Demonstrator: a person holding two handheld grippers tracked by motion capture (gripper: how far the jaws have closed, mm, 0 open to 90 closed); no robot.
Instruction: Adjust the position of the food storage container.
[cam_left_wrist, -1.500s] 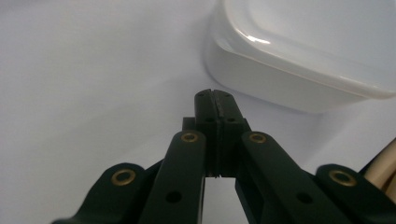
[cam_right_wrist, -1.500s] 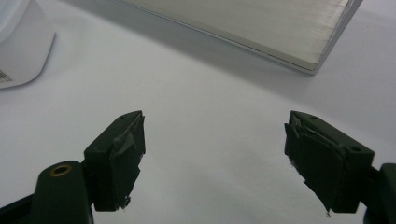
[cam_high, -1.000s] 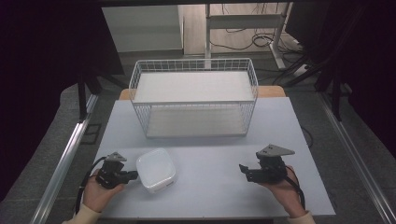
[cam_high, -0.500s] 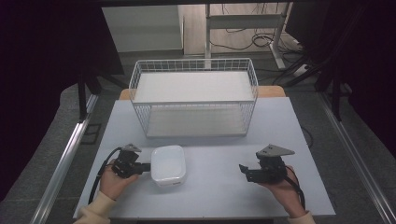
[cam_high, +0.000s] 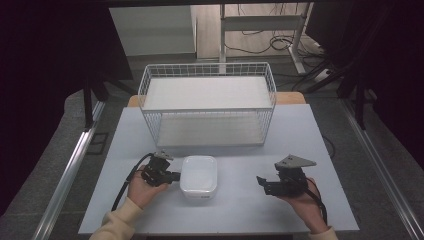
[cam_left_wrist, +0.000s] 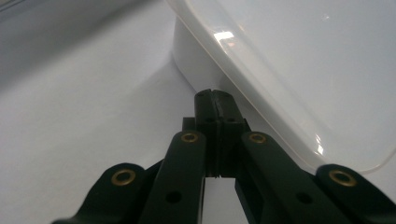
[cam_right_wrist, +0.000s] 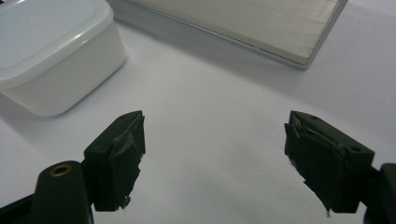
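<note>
White lidded container (cam_high: 199, 176) sits on the tabletop (cam_high: 320, 140) directly at the tips of the left gripper (cam_high: 172, 175), whose jaws are pressed together on nothing, touching the container's side wall (cam_left_wrist: 196, 60). Its hand (cam_high: 142, 187) lies low, pointing level. Well off, the right gripper (cam_high: 265, 184) faces the container, jaws wide apart, empty. Beyond stands a wire basket (cam_high: 207, 107).

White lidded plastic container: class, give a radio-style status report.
Left gripper shut, tips against white lidded plastic container. Right gripper open, empty. White wire basket beyond; nothing between.
</note>
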